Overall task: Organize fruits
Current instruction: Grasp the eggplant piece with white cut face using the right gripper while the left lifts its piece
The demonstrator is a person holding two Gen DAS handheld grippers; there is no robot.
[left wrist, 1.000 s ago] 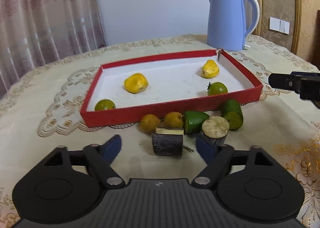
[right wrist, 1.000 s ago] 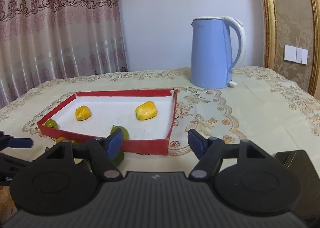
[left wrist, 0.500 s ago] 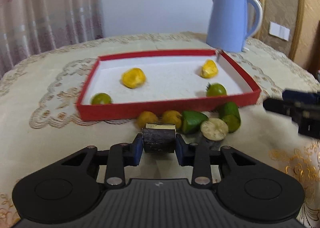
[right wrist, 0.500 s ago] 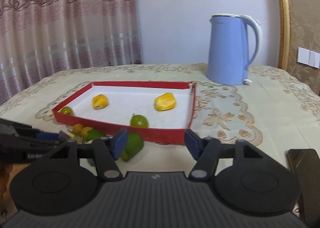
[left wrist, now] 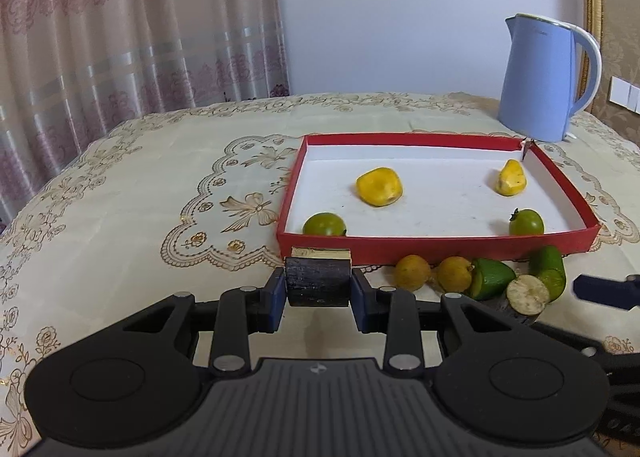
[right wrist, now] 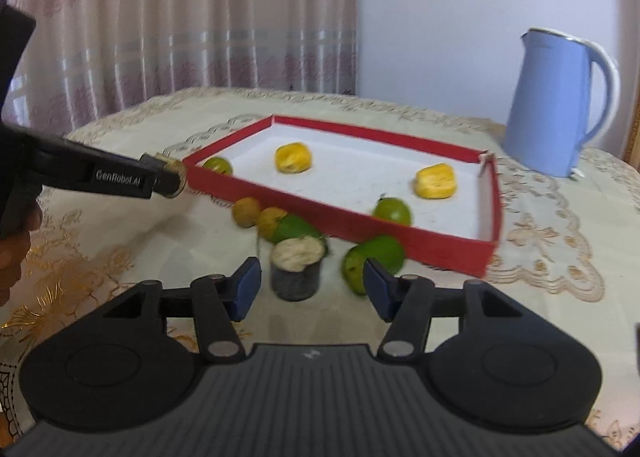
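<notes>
a dark chunk (left wrist: 318, 284) is clamped between the left gripper's (left wrist: 318, 289) blue pads, just before the red tray (left wrist: 436, 247); loose fruit (left wrist: 412, 273) is seen right.

Left wrist view: mounted low behind the left tool (left wrist: 319, 289), angled downward across the tabletop (left wrist: 120, 225) covered in cream embroidered cloth, facing the long near wall of the shallow red cardboard tray with white floor (left wrist: 436, 247) almost square-on; tray close, far tabletop edge and curtain beyond.

Right wrist view: mounted low behind the right tool (right wrist: 308, 289), angled downward, facing the same tray (right wrist: 400, 235) obliquely, toward one near corner; slightly blurred.

Shared: tray, loose fruit along its near wall, pale blue plastic kettle (left wrist: 540, 81) (right wrist: 560, 105) near the far tabletop edge. Each view catches the other tool at its margin.
</notes>
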